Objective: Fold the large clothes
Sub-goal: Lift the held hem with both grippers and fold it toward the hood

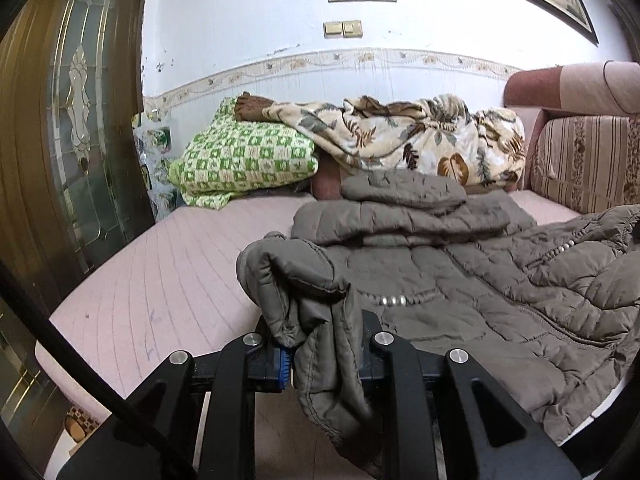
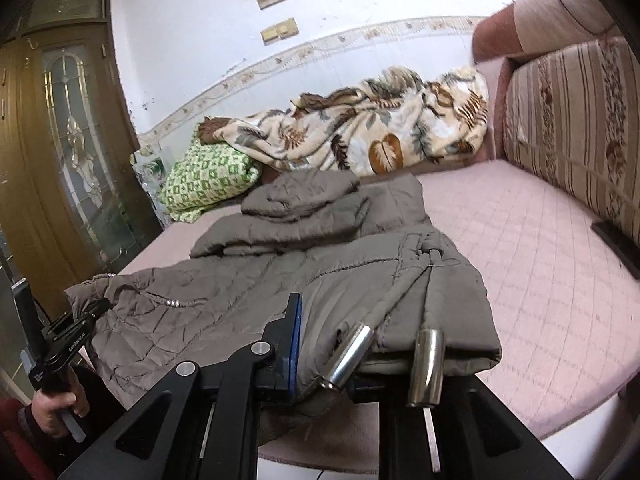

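A grey-brown quilted puffer coat point(image 1: 460, 280) lies on a pink quilted sofa seat point(image 1: 160, 280), its hood folded over at the far end. My left gripper point(image 1: 324, 356) is shut on a bunched corner of the coat's near left hem, which hangs between the fingers. In the right wrist view the coat point(image 2: 280, 280) spreads across the seat point(image 2: 540, 280). My right gripper point(image 2: 340, 360) is shut on the coat's near right edge, with two metal drawstring tips point(image 2: 424, 364) lying over it. The left gripper point(image 2: 72, 340) and the hand holding it show at the far left.
A floral blanket point(image 1: 420, 140) and a green checked blanket point(image 1: 244, 156) are piled at the sofa's far end. A striped backrest point(image 2: 572, 128) runs along the right. A wooden door with glass point(image 1: 72, 120) stands left. A dark flat object point(image 2: 618, 244) lies by the backrest.
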A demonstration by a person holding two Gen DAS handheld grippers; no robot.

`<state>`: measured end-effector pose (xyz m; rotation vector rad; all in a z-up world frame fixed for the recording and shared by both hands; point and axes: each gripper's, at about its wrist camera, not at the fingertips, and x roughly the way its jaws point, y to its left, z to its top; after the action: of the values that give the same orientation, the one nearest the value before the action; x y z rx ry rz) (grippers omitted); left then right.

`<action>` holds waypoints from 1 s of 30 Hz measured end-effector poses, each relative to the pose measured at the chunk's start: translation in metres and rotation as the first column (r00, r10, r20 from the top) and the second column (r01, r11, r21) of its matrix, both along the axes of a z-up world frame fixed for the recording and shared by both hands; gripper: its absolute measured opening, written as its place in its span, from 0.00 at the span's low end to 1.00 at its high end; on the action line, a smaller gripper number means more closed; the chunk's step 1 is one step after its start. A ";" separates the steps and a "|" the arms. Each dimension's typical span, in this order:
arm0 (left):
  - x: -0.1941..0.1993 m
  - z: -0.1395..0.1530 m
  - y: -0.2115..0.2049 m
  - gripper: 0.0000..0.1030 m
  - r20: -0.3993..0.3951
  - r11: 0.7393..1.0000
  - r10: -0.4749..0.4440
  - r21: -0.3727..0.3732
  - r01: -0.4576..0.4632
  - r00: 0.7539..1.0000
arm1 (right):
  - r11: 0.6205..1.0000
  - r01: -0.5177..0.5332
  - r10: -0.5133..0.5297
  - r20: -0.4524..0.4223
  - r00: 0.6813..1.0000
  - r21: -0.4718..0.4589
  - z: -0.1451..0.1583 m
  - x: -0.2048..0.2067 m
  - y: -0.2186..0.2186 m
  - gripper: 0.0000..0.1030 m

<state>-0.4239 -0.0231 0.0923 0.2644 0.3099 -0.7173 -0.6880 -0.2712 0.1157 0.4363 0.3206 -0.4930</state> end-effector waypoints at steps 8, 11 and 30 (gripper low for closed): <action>0.023 0.047 -0.027 0.20 0.054 0.998 -0.012 -0.065 0.016 0.998 | 0.997 -0.020 0.023 0.048 0.999 -0.081 0.047 0.020 -0.021 0.17; 0.034 0.063 -0.044 0.20 0.072 0.996 -0.010 -0.088 0.016 0.997 | 0.995 -0.019 0.026 0.070 0.997 -0.096 0.064 0.031 -0.035 0.17; 0.218 0.109 -0.246 0.22 -0.060 0.994 0.042 -0.100 -0.048 0.997 | 1.000 -0.004 0.007 0.131 0.991 -0.019 0.120 0.197 -0.224 0.18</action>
<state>-0.2063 -0.2690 0.2014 0.1400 0.3320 -0.6948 -0.4914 -0.4949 0.2352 0.4469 0.1900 -0.4591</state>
